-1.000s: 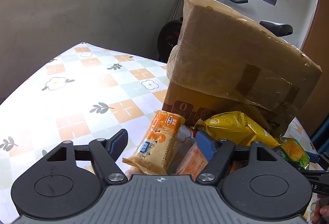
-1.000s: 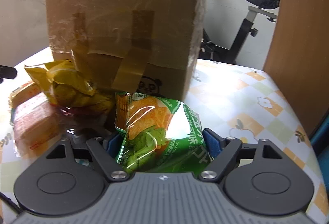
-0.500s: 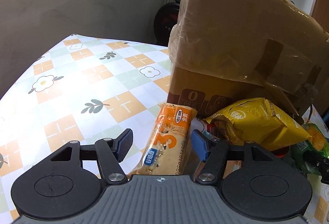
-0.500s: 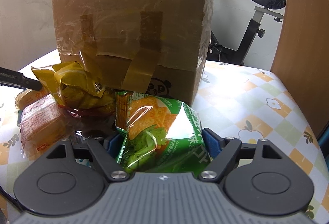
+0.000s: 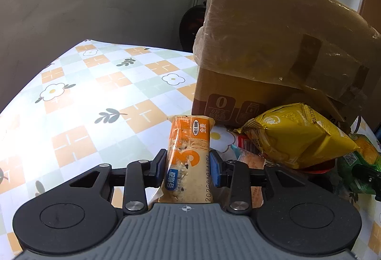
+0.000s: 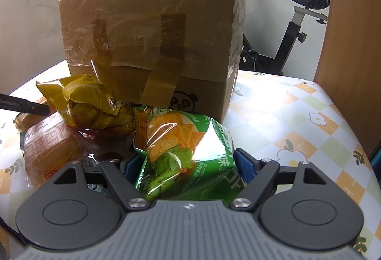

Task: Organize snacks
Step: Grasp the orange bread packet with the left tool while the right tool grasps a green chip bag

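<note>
Left wrist: jaws now tight on orange bar [image 5: 188,160]; right's around green bag [image 6: 188,155], as before.

Green chip bag [image 6: 188,155]: lower end hidden behind gripper body. Left jaw pad mostly covered by bag. Red packet [image 5: 247,144] largely buried under yellow bag [image 5: 295,136]. Cardboard box [image 5: 273,45] top cut off by frame edge. Small print on cereal bar [image 5: 188,160] unreadable.

Checked floral tablecloth [image 5: 95,98]: taped cardboard box [image 6: 152,40], yellow bag [image 5: 295,136], orange-brown packet [image 6: 47,148] on top.
</note>
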### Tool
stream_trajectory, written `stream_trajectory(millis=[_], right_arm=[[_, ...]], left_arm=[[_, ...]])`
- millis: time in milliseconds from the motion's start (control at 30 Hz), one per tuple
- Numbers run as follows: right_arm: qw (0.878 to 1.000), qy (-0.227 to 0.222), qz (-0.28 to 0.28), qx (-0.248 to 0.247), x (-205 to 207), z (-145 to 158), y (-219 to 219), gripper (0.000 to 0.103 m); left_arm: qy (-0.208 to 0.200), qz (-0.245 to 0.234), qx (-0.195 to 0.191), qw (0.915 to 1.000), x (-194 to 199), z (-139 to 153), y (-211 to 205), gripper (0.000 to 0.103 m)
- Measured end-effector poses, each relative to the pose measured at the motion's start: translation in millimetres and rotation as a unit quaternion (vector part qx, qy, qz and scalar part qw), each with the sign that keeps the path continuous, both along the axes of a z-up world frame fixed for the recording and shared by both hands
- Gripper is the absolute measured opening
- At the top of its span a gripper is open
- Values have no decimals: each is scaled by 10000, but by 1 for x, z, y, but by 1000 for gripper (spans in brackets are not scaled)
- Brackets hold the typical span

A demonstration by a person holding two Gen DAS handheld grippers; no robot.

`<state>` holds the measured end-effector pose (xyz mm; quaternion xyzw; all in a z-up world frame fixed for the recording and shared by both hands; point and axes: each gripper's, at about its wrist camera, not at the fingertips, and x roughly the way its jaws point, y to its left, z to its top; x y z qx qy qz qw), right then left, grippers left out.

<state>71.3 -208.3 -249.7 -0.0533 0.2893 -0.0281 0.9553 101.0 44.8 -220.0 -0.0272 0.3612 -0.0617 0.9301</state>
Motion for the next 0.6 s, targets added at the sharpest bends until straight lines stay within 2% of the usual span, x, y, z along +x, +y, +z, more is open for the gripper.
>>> stream_trajectory(millis=[233, 600], right_arm=[[10000, -3, -16, 55, -1, 1, 0, 81], [10000, 3, -29, 92, -4, 1, 2, 81]], left_arm=[[33, -45, 34, 10000, -10, 0, -4, 39], [110, -32, 265, 9996, 14, -5, -11, 40]])
